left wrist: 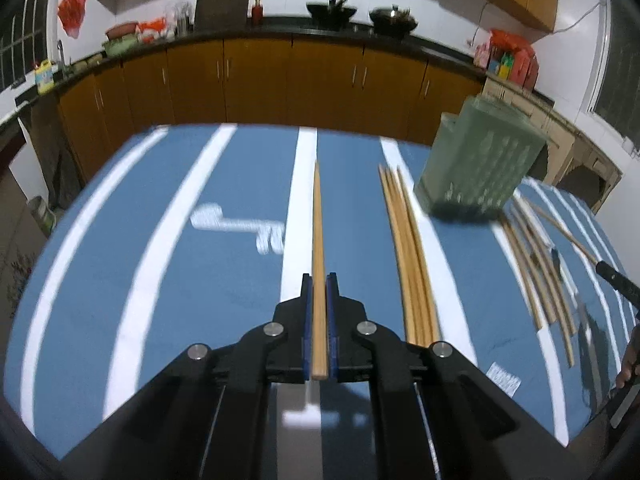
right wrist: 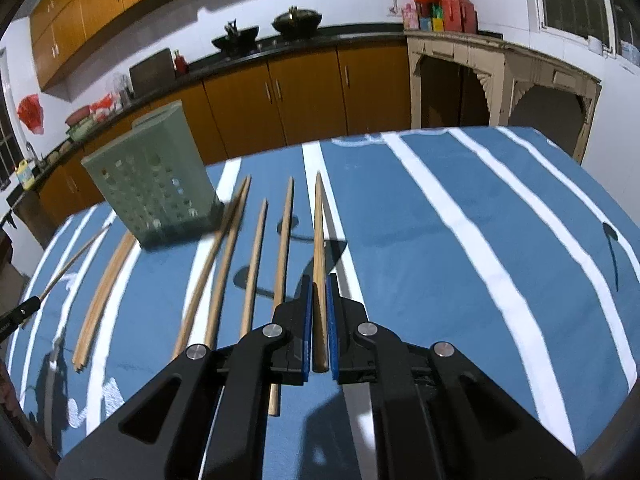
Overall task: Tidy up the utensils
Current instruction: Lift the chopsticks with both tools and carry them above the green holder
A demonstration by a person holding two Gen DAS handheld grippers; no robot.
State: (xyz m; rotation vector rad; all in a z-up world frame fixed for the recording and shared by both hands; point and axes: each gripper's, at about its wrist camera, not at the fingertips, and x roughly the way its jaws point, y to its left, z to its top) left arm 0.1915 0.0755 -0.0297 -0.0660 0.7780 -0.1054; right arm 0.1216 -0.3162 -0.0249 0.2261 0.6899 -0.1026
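Chopsticks on both sides: left gripper (left wrist: pixel 319 280) clamps one chopstick (left wrist: pixel 317 220) between its blue pads, stick pointing forward above the blue-and-white striped surface (left wrist: pixel 160 240). Right gripper (right wrist: pixel 319 280) likewise pinches a single chopstick (right wrist: pixel 319 224), tip raised off the cloth. Green perforated holder (right wrist: pixel 154 184) stands upright on the surface between the two. Loose chopsticks (right wrist: pixel 256 264) lie flat just beside the holder, a tighter bundle (left wrist: pixel 408 256) on its other side.
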